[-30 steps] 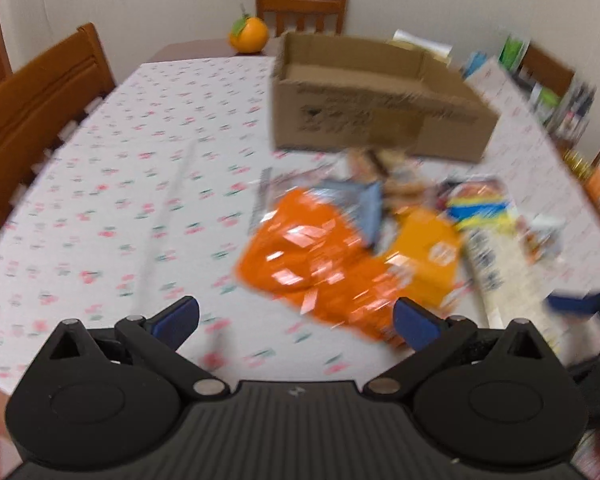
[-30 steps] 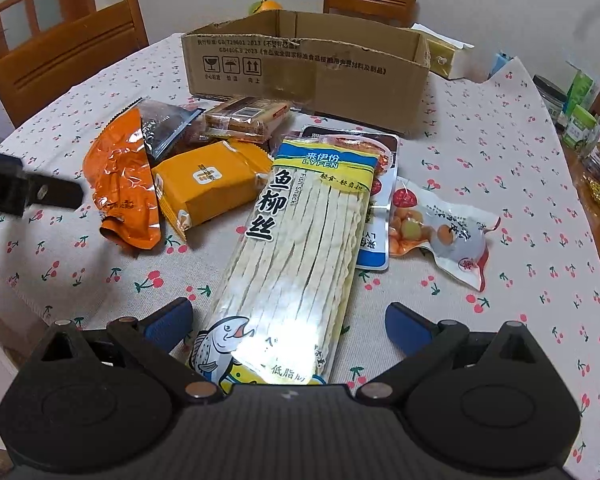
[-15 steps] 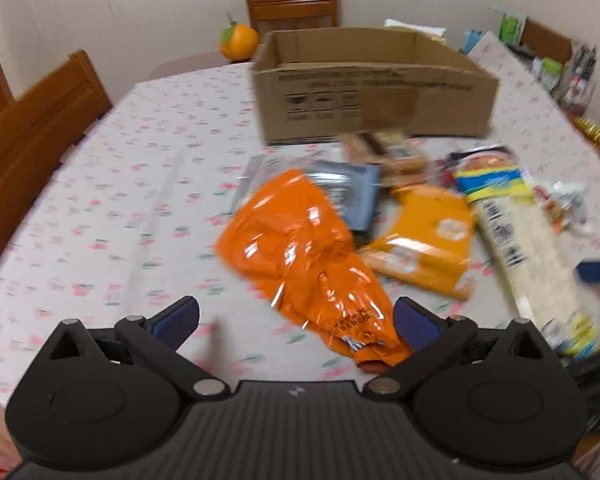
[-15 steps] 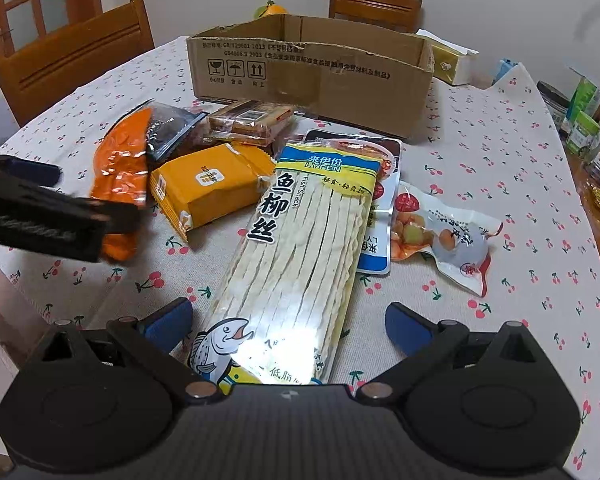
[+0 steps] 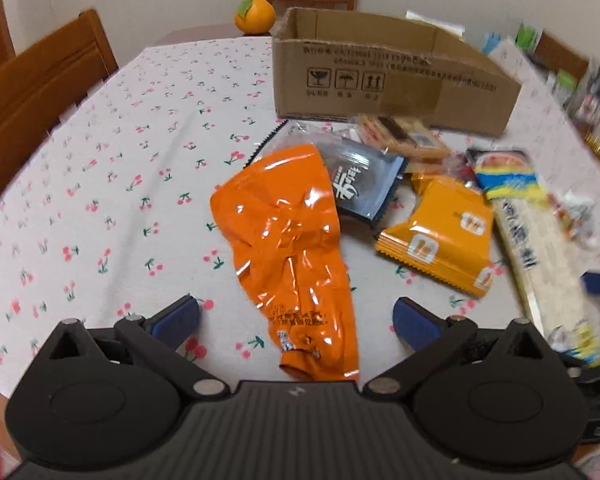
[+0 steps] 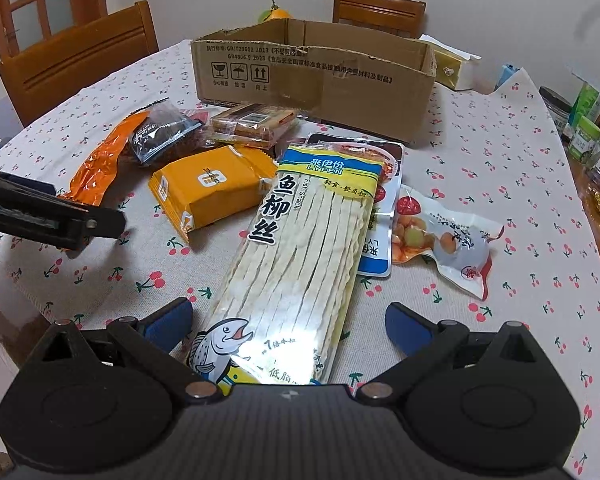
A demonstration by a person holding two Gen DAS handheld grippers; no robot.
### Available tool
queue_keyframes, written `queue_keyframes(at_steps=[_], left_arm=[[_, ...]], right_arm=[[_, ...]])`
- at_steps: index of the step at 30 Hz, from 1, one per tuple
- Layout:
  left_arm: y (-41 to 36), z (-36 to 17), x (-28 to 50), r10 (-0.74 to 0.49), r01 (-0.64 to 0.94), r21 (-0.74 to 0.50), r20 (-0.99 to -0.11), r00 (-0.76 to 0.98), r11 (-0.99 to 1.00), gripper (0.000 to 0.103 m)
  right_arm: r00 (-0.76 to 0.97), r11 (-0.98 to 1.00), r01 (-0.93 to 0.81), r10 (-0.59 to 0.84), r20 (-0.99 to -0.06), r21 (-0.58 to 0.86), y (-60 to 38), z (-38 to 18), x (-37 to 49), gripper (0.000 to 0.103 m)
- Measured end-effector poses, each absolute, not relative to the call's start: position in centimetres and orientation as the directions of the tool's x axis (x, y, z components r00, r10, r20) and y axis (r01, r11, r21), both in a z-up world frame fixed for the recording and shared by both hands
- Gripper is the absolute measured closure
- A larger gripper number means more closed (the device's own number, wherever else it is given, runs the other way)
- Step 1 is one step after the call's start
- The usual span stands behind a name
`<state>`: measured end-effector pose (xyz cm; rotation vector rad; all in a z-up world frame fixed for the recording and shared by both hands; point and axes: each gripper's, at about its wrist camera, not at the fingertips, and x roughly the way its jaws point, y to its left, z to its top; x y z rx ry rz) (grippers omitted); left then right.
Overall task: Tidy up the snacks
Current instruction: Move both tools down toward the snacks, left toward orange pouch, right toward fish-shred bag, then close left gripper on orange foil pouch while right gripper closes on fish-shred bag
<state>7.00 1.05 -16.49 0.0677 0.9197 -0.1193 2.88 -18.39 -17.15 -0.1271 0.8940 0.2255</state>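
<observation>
Several snack packs lie on the cherry-print tablecloth [image 5: 112,168] in front of an open cardboard box [image 5: 388,80]. In the left wrist view my left gripper [image 5: 296,318] is open, its jaws either side of the near end of a crumpled orange bag [image 5: 288,240]. A dark blue pack [image 5: 364,184], a yellow-orange pack [image 5: 444,236] and wafers [image 5: 404,136] lie beyond. In the right wrist view my right gripper [image 6: 288,320] is open over the near end of a long fish-strip pack [image 6: 300,256]. A clear pack of small sausages [image 6: 444,240] lies to its right.
Wooden chairs [image 5: 36,84] stand at the left and far sides. An orange fruit [image 5: 255,16] sits behind the box [image 6: 312,76]. A tissue box [image 6: 456,68] is at the back right. Jars and packets [image 6: 588,128] crowd a shelf on the right. The left gripper's body [image 6: 48,216] shows at left.
My left gripper has swung toward the orange bag, which now lies between its open jaws. The right gripper has barely moved.
</observation>
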Motion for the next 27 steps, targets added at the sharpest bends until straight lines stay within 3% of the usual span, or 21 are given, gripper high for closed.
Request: queue_keyframes(at_steps=[7, 12, 18, 27], left_arm=[[0.6, -16.4, 8.2, -0.081, 0.116, -0.012, -0.790, 0.608, 0.993, 0.001], [1.2, -16.1, 8.1, -0.177, 0.149, -0.106, -0.765, 0.619, 0.983, 0.006], [1.7, -16.2, 8.1, -0.210, 0.205, -0.098, -0.734, 0.646, 0.974, 0.018], [1.8, -16.4, 7.5, -0.211, 0.223, -0.080, -0.715, 0.666, 0.972, 0.019]], right_arm=[[0.606, 0.968, -0.252, 0.146, -0.782, -0.014, -18.4, -17.2, 2.9, 0.000], [0.583, 0.966, -0.258, 0.145, -0.799, -0.013, -18.3, -17.0, 3.5, 0.000], [0.577, 0.964, -0.265, 0.141, -0.804, -0.021, -18.2, -17.0, 3.8, 0.000], [0.596, 0.959, -0.281, 0.144, -0.790, -0.037, -18.2, -17.0, 2.9, 0.000]])
